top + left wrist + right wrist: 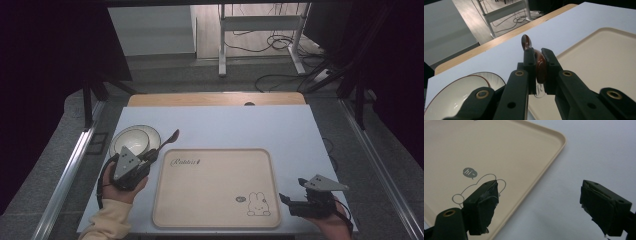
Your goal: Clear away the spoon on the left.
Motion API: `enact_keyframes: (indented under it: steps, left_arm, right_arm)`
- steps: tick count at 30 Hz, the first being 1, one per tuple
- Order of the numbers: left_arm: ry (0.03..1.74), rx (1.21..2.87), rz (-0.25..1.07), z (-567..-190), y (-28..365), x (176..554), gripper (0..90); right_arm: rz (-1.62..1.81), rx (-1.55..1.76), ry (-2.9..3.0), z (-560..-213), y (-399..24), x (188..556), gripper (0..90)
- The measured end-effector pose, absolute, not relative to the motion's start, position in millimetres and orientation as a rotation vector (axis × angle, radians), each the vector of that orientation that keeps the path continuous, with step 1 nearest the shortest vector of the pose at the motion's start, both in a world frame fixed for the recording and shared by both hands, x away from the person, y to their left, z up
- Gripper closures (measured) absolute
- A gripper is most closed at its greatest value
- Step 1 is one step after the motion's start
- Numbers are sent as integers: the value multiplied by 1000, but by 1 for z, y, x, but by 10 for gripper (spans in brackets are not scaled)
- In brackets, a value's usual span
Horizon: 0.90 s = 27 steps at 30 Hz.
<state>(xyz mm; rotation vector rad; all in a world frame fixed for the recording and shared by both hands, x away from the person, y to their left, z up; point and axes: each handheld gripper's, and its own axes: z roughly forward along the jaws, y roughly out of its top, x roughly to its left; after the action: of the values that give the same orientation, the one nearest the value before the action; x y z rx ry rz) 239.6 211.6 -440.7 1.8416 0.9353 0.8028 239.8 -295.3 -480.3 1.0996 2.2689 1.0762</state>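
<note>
Left gripper: we see jaws clamped on brown wooden spoon, handle pinched, bowl end poking past tips. Spoon sits between white bowl and beige tray, above pale blue table. Right gripper: jaws wide apart, nothing between; one over tray's rabbit drawing, other over bare table. High view adds grey floor, cables, white desk frame beyond.

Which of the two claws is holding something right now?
The left claw: its jaws are shut on the dark brown wooden spoon. The right claw, beside the beige tray, stands open and empty.
</note>
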Motion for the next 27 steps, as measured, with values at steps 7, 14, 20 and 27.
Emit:
enact_keyframes:
  steps: [7, 14, 20, 27]
  left_arm:
    - [937, 1852, 788, -444, 211, 236, 841]
    - [924, 1873, 774, -447, 209, 231, 841]
    - [919, 1893, 766, -450, 208, 228, 841]
    - [903, 1944, 758, -457, 202, 229, 840]
  right_arm:
    - [1079, 1099, 2268, -480, -296, 240, 154]
    - [1080, 1096, 2269, -480, -296, 240, 154]
    - [1081, 1096, 2269, -480, -296, 240, 154]
    - [1082, 1097, 2265, -480, -297, 239, 154]
